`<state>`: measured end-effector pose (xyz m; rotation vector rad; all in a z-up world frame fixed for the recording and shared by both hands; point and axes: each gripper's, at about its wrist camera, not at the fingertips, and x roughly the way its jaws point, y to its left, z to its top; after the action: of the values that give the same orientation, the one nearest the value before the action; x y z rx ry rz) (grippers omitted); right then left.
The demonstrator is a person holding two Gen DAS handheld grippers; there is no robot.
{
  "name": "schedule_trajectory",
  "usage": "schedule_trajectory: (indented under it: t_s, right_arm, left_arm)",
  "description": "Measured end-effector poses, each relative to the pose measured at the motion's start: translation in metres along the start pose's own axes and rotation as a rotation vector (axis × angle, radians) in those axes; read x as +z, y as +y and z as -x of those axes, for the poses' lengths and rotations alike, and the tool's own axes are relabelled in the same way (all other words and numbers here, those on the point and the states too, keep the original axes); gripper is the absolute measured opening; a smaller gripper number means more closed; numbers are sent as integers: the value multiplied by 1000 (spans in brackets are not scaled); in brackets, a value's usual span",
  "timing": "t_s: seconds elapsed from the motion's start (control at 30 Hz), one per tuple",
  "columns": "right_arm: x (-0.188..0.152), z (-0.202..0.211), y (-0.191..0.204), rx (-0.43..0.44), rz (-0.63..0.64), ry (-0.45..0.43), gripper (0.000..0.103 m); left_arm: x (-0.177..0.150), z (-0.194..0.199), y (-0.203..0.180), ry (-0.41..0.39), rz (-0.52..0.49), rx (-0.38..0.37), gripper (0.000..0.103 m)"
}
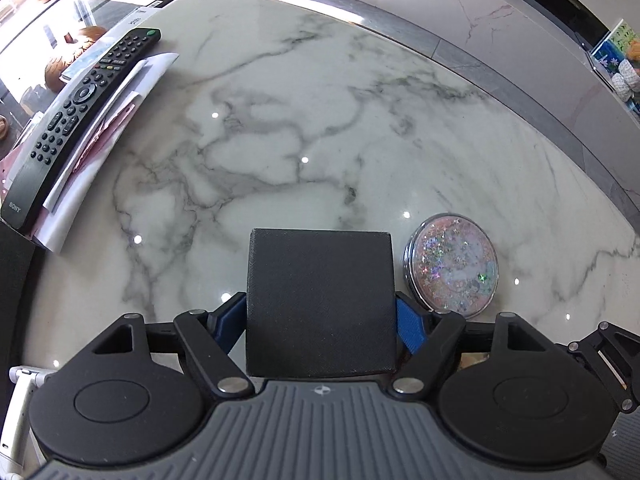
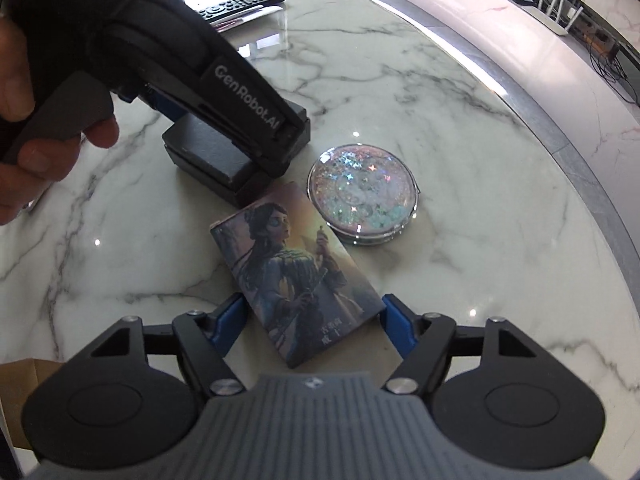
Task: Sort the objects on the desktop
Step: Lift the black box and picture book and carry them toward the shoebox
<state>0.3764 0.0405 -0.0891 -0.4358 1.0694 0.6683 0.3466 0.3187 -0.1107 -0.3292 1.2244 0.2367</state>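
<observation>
My left gripper (image 1: 320, 316) is shut on a black square box (image 1: 320, 300), its blue fingers (image 1: 408, 326) pressed on the box's two sides; the box rests on or just above the marble table (image 1: 280, 140). The box (image 2: 208, 148) also shows in the right wrist view under the left gripper's body (image 2: 224, 92). My right gripper (image 2: 312, 320) is open, its jaws either side of an illustrated card box (image 2: 296, 280) lying flat on the table, not clamping it. A round glittery compact (image 1: 452, 264) lies right of the black box; it also shows in the right wrist view (image 2: 364, 192).
A black Sony remote (image 1: 80, 120) lies on papers (image 1: 120, 120) at the table's far left edge; it shows in the right wrist view (image 2: 244, 2). The curved far table edge (image 1: 520, 92) runs at right. A person's hand (image 2: 24, 128) holds the left gripper.
</observation>
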Motion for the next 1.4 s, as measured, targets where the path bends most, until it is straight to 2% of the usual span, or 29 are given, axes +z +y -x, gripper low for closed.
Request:
schedule_trajectory:
  t_s: [0.2,0.37,0.43,0.53,0.63,0.73,1.0,1.03,1.2,1.3,1.4]
  right_arm:
    - [-41,24,10,-47,-201,55,66]
    - [-85,45,23,-55,-381,38,66]
    - [-100,52,32,-65,-413,31,66]
    - [-114,62,42,-71,-392,4,67]
    - [-116,71,48,-117,-360,-50,73]
    - [-110,73,49,-125,-328,-86,73]
    - [-96,50,62,-171,-186,-77,69]
    - [-95,46,61,-168,-189,-66,64]
    - [-97,46,52,-144,-287,-68,60]
    - [-101,58,47,-99,-374,-105,60]
    - [-105,78,49,-96,-402,-142,60]
  left_arm:
    - [-43,11,-8,49,-163,-36,89]
    - [-92,24,-31,53,-367,-90,89]
    - [-110,27,-41,56,-452,-100,89]
    - [-128,29,-48,16,-532,-61,88]
    - [-135,31,-47,-16,-524,-59,88]
    - [-135,32,-42,-28,-495,-71,89]
    - [-133,35,-34,-17,-449,-47,88]
    - [-132,35,-34,-19,-449,-47,88]
    - [-132,39,-34,-30,-431,-54,87]
    - [-131,47,-33,-47,-407,-92,87]
    - [-133,63,-36,-69,-391,-142,87]
